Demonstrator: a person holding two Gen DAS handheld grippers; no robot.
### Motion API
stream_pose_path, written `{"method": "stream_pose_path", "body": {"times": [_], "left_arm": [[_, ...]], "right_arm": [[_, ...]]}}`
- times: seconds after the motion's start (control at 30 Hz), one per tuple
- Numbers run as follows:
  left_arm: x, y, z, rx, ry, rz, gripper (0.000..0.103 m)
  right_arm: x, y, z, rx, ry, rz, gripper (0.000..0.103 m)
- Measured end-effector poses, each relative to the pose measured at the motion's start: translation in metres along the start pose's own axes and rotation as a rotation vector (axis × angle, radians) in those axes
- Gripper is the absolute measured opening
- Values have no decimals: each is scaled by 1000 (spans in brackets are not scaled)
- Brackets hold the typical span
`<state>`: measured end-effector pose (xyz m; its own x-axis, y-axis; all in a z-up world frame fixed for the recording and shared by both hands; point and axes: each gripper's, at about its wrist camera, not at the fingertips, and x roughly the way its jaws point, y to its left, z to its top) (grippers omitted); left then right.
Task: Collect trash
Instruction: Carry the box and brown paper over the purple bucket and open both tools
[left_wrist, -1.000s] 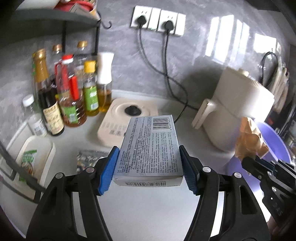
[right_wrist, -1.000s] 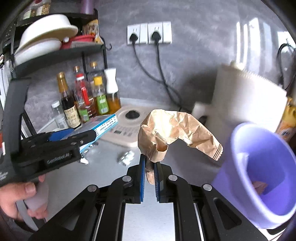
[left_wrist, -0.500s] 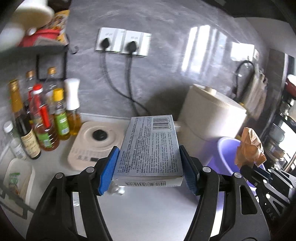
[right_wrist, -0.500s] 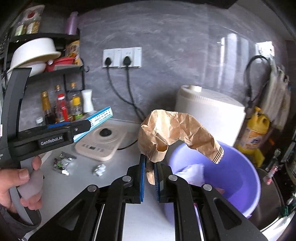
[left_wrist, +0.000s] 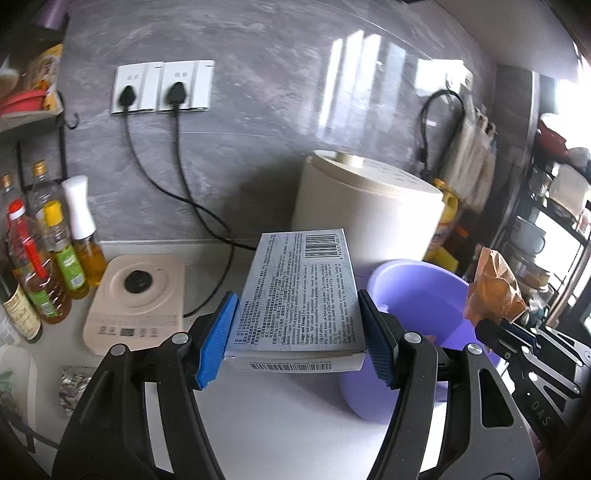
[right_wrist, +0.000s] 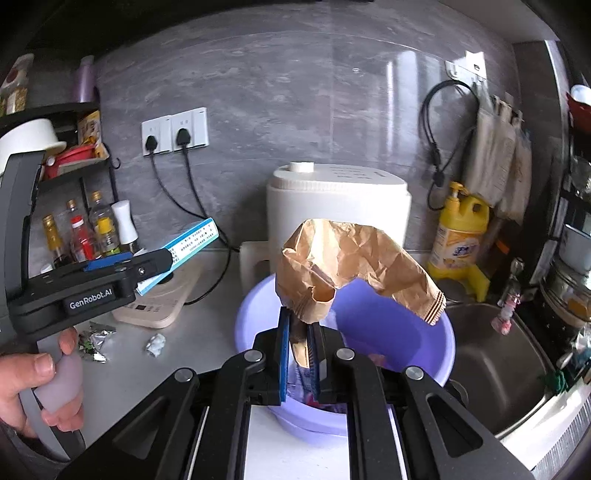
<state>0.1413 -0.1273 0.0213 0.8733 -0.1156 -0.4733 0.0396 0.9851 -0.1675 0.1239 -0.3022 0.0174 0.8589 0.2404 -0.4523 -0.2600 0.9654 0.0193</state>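
Note:
My left gripper (left_wrist: 297, 332) is shut on a flat grey cardboard box (left_wrist: 299, 295) with a barcode and holds it in the air left of the purple basin (left_wrist: 417, 291). The box (right_wrist: 192, 243) also shows in the right wrist view. My right gripper (right_wrist: 299, 339) is shut on a crumpled brown paper bag (right_wrist: 351, 266) and holds it over the purple basin (right_wrist: 388, 325), which has some trash inside. A foil wrapper (right_wrist: 92, 338) and a small foil ball (right_wrist: 155, 343) lie on the counter to the left.
A cream appliance (right_wrist: 332, 206) stands behind the basin. An induction cooker (left_wrist: 136, 295) and several oil bottles (left_wrist: 55, 251) are at the left. A steel sink (right_wrist: 495, 362) and a yellow soap bottle (right_wrist: 461, 236) are at the right. Two cords hang from wall sockets (left_wrist: 162, 86).
Both grippers have swung right, keeping their loads. The basin has come to the middle of the right wrist view, with the paper bag now over it.

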Motion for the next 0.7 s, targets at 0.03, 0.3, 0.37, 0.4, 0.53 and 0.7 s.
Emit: {"method": "stream_pose_path", "body": {"times": [0.03, 0.3, 0.37, 0.4, 0.53, 0.7], "left_arm": [[2, -5, 0, 10, 4, -6, 65], [12, -29, 1, 48, 25, -24, 65], [14, -33, 0, 53, 31, -27, 65], [15, -36, 0, 57, 33, -32, 65], [18, -47, 1, 72, 31, -51, 65], [25, -66, 1, 87, 44, -83, 65]], "right_arm": [[0, -3, -1, 8, 1, -3, 10], [7, -26, -11, 49, 30, 5, 48], [7, -31, -13, 56, 24, 6, 48], [7, -33, -14, 59, 26, 8, 48], [6, -44, -19, 89, 33, -11, 48], [0, -62, -24, 124, 33, -36, 48]]}}
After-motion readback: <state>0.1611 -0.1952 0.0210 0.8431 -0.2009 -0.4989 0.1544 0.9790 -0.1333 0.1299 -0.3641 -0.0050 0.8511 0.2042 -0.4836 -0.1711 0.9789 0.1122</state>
